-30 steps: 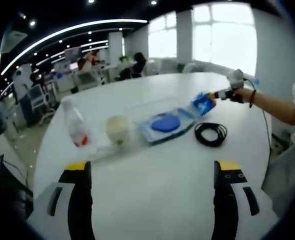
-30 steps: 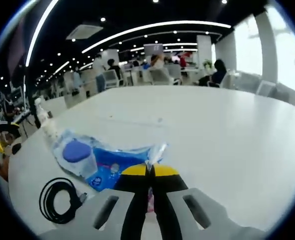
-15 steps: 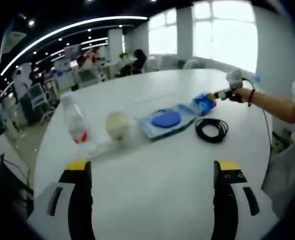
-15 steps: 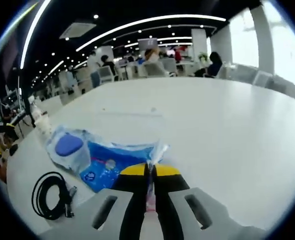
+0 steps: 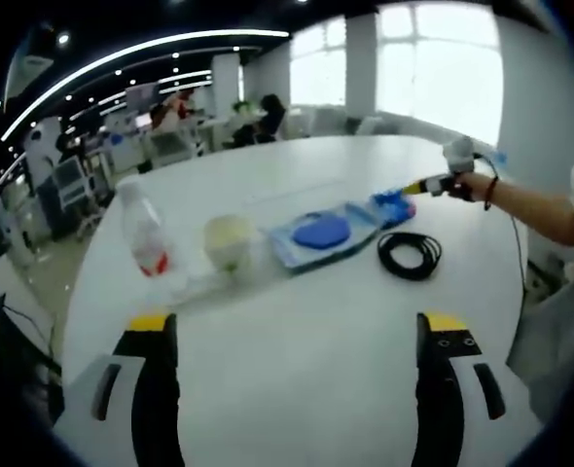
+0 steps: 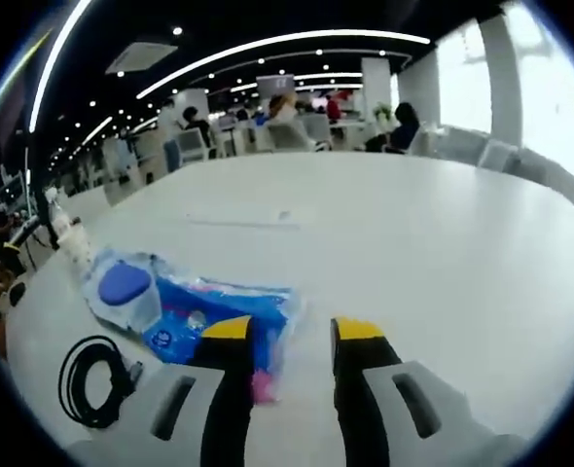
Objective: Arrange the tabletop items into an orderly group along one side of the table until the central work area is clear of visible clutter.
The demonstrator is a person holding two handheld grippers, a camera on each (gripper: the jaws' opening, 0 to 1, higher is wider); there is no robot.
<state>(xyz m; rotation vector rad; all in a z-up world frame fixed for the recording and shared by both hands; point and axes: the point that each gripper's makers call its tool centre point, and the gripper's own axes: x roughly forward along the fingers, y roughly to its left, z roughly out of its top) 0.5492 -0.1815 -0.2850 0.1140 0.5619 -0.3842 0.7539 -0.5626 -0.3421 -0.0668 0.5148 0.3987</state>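
Blue packet (image 6: 204,313), white table (image 6: 413,243), lit hall

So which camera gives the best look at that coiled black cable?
The left gripper view: the black cable lies whole and unobstructed on the white table. In the right gripper view the cable sits at the picture's distorted lower-left edge.

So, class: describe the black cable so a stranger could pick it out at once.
On the white table, find the row of bottle, cup and blue wipes pack. The black cable lies just beside the pack: the one dark thing, wound into a flat coil.
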